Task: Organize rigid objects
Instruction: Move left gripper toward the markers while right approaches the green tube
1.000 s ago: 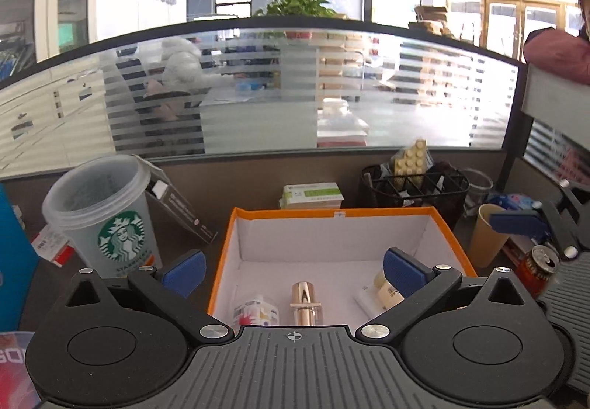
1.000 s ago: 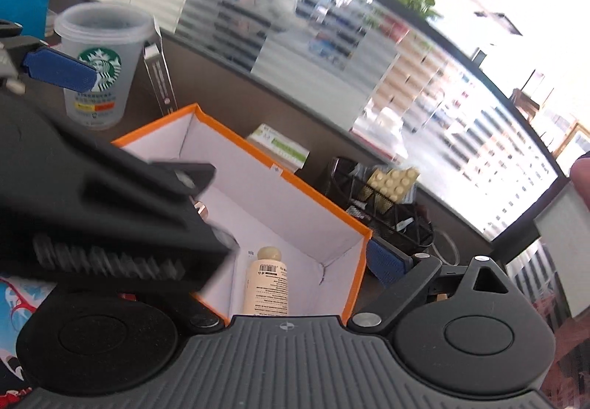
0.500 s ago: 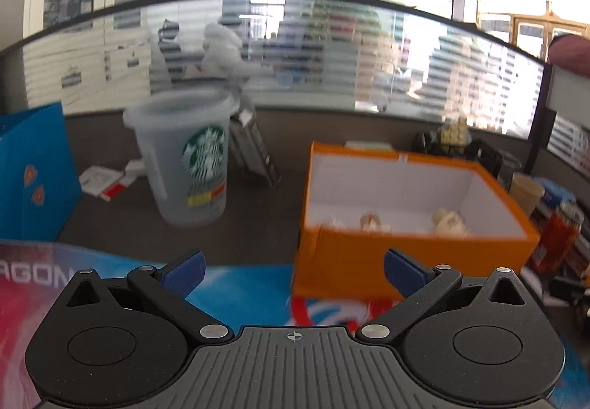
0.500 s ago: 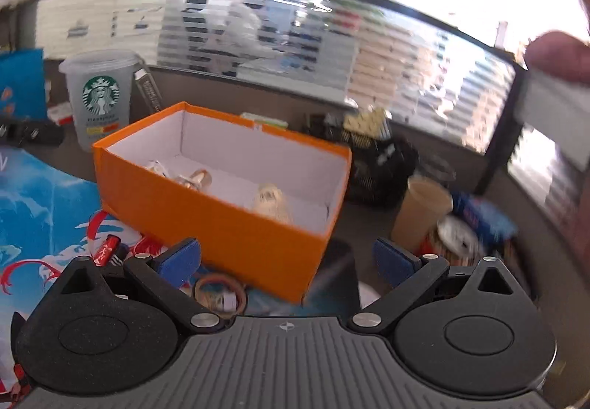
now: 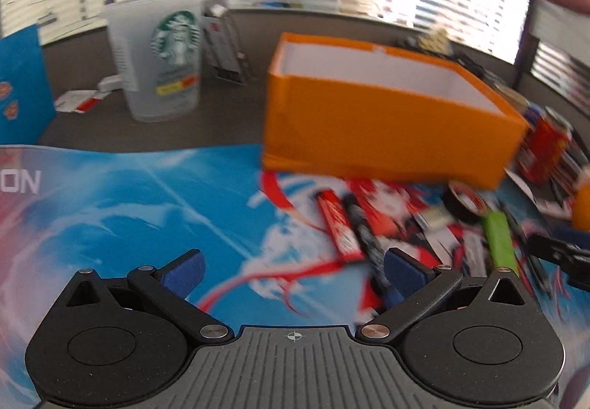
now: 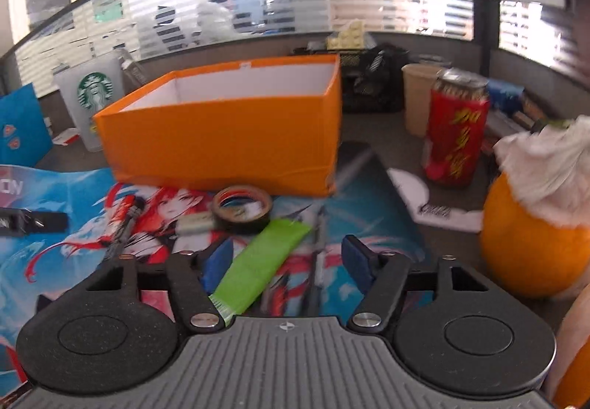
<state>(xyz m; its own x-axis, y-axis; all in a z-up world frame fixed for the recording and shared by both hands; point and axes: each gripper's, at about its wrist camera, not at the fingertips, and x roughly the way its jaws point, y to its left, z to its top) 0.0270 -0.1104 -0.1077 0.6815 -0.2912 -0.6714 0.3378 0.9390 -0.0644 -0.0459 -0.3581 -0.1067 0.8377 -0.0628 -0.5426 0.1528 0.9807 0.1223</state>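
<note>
Orange box; green tube; red can; blue-red mat

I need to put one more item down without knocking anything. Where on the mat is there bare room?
Free: the blue stretch of the mat, bordered by the Starbucks cup, the orange box and the red bar. Crowded: in front of the box, where the tape roll, green tube and pen lie close together.

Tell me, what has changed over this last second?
Both grippers have pulled back from over the orange box and dropped low. The left gripper now faces the red bar on the mat; the right gripper hangs over the green tube. Neither has gripped anything; both are open as before. The box, Starbucks cup and red can have stayed put.
</note>
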